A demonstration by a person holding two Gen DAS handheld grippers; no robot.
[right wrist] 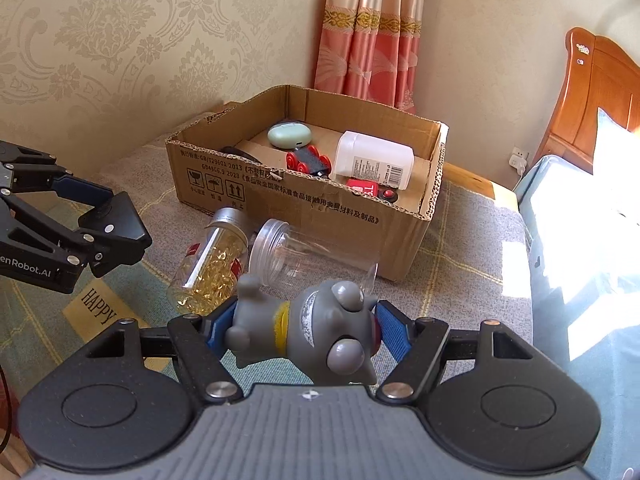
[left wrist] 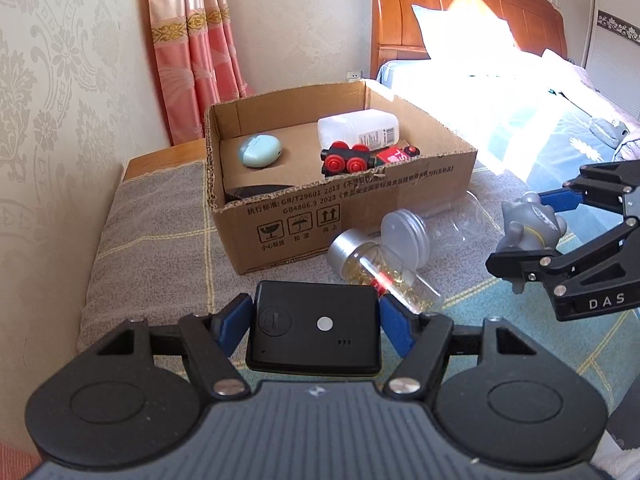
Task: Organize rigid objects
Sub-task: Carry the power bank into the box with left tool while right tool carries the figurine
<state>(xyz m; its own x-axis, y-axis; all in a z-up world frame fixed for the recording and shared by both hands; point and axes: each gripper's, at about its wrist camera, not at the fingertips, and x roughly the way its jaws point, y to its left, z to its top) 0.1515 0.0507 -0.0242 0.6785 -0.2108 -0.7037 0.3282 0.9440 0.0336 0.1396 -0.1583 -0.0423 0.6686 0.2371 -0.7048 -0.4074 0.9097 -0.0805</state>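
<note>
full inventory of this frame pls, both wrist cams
cardboard box: 1, brown, open, on the grey blanket
earbud case: 1, pale green, in box
white plastic bottle: 1, lying in box
toy train car: 1, black with red wheels, in box
red packet: 1, in box, partly hidden
capsule jar: 1, clear with silver cap, yellow capsules, lying in front of box
empty jar: 1, clear, lying beside capsule jar
bed: 1, wooden headboard, right
curtain: 1, pink
black device: 1, in left gripper
grey toy figure: 1, in right gripper
</note>
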